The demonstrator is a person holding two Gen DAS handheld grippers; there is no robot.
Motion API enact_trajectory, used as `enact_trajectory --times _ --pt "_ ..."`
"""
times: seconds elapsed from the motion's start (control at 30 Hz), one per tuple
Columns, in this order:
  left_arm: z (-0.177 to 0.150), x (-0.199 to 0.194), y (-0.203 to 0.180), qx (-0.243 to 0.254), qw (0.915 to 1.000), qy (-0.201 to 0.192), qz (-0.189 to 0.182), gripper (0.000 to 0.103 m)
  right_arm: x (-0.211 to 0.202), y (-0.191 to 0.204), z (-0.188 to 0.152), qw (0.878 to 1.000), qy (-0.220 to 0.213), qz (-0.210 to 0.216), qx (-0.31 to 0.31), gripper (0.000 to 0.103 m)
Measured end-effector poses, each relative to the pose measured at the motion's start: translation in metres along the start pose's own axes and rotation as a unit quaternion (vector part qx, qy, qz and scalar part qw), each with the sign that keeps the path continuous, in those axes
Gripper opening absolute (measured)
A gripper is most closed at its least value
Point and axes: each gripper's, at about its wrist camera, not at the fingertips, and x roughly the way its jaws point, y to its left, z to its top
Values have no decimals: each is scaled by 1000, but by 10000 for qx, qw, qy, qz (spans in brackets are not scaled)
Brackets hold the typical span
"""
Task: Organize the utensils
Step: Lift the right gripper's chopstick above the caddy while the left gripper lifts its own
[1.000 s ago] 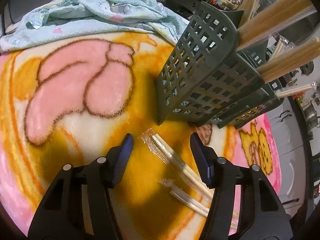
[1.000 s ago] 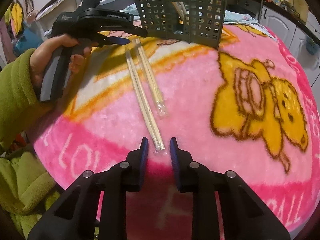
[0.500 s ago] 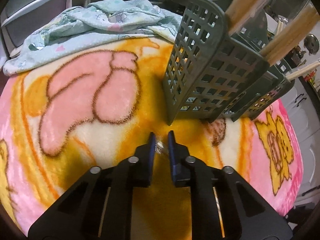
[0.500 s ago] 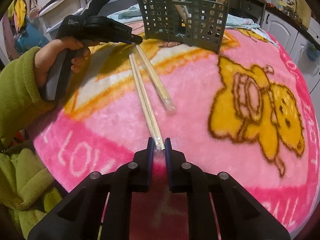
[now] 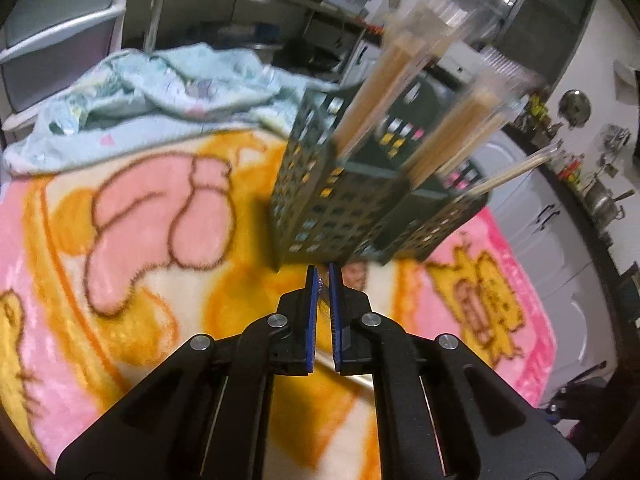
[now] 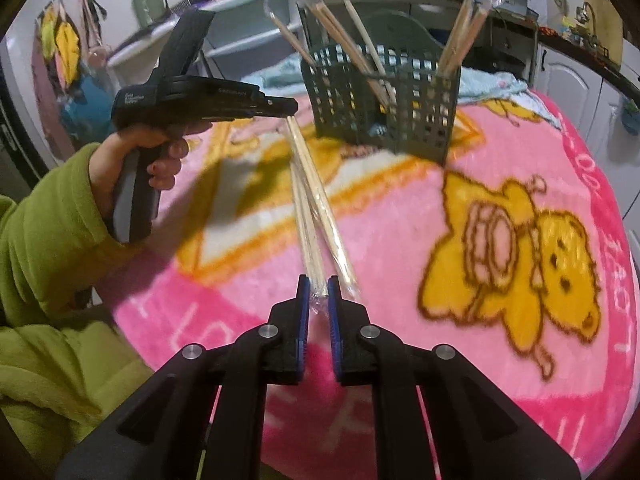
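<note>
Two wrapped chopstick pairs are being pinched at their very tips over the blanket, short of the basket.

The pink-and-yellow blanket (image 6: 500,184) is covering the whole surface, soft and uneven, so the green mesh basket (image 6: 384,104) standing on it could be tipping if a stick is nudging its rim. Its compartments are already bristling with leaning chopsticks (image 6: 360,44), which could be blocking a new pair. The left gripper (image 6: 289,114) is clamping nearly shut on the far end of one wrapped chopstick pair (image 6: 320,200), whose near end is dangling beside the right gripper (image 6: 318,294). That one is closing down on the clear wrapper end of the other wrapped pair (image 6: 306,232). Both holds look like slick film rather than wood, so either pair could be sliding out or swinging into its neighbour, since the two are crossing closely.
</note>
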Motion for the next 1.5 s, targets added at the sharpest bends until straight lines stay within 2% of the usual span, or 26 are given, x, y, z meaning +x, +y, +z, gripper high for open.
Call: enact_trajectory --times 0.23,0.87,1.5 --pt "8 -25 -20 172 9993 -276 -209 3 -18 2 13 9994 -322 129 68 8" --pt "39 -86 -55 460 9916 -1028 -636 2 -70 -14 46 9928 -1141 -78 345 8" --pt "65 -106 -103 972 9809 -1354 -1006 2 -106 -9 101 9856 -1640 -410 25 8"
